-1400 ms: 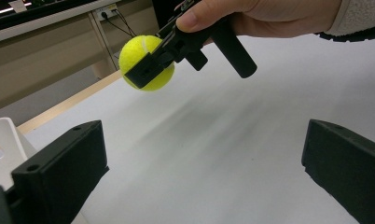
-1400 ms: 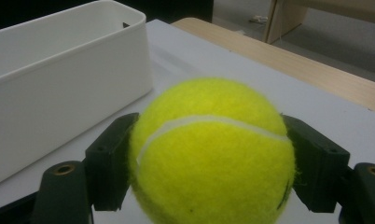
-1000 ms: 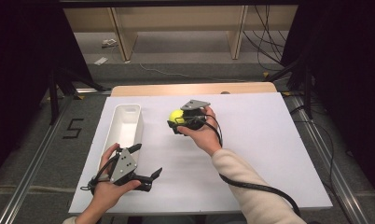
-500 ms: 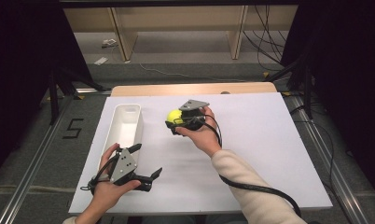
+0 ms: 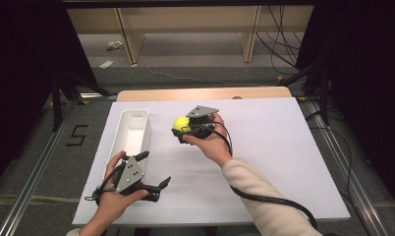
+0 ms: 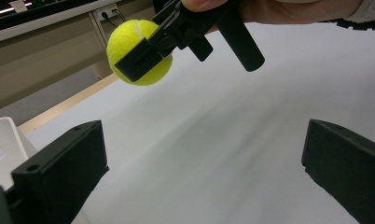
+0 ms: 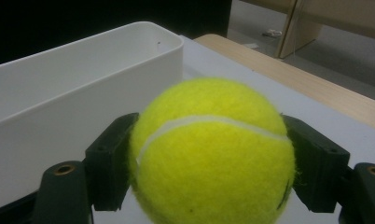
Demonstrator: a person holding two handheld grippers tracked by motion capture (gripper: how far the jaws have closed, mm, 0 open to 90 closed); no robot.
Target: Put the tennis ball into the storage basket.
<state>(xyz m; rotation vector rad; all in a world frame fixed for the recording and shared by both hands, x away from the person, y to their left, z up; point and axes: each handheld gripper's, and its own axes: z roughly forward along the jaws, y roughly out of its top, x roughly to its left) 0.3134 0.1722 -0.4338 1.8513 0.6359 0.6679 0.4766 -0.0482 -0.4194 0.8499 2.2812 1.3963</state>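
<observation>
The right gripper (image 5: 182,129) pinches one yellow tennis ball (image 5: 181,123) between its two black jaws. In the right gripper view the pads press on the ball's left and right flanks, with the white seam curving across its front (image 7: 213,154). The ball is off the table, held above the white sheet (image 5: 264,147), just to the right of the white bin (image 5: 134,118); from the left gripper view it hangs clear of the surface (image 6: 138,52).

The left gripper (image 5: 154,172) sits near the front edge of the sheet, in the person's left hand (image 5: 114,199), just below the bin's near end. Its jaws stand spread wide with nothing between them, only bare sheet showing in the gap in the left gripper view.

Count: one tennis ball, one bin, two grippers. The bin looks empty from the high view, though its near end is partly covered by the left gripper, so that corner is uncertain.
</observation>
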